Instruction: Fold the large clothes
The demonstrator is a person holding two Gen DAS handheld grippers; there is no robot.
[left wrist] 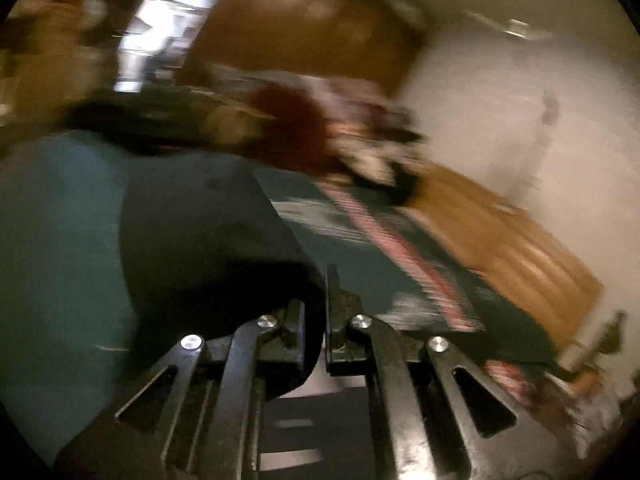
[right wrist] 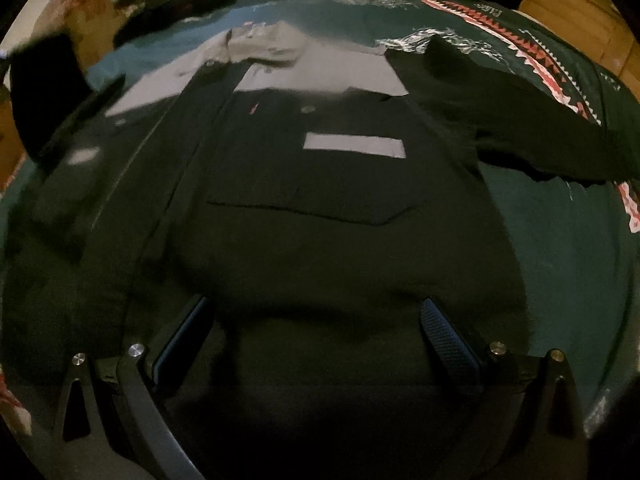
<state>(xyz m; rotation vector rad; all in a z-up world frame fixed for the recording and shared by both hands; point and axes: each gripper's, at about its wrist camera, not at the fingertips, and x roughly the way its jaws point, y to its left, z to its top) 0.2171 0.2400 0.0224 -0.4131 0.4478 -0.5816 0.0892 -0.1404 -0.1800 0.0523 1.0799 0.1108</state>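
Garment: a dark shirt (right wrist: 320,208) is lying spread front-up on a teal bedspread (right wrist: 560,240), collar away from the right camera, one sleeve (right wrist: 520,120) reaching out to the right.
Left gripper: the left gripper (left wrist: 316,320) is pinching a fold of the dark cloth (left wrist: 200,248) between nearly closed jaws (the view is badly blurred, so which part of the shirt this is I cannot tell).
Right gripper: the right gripper (right wrist: 316,328) is hovering over the hem end with its jaws spread wide, holding nothing.
Handling: the fabric is looking soft, light and limp, so it will likely sag and drag rather than keep a shape; it seems neither slippery nor fragile.
Where to grip: judging by the layout, corners and seam edges, at hem or shoulder, are offering the firmest hold, since doubled cloth should pinch better.
Risk: a single-layer pinch may be slipping free mid-fold.
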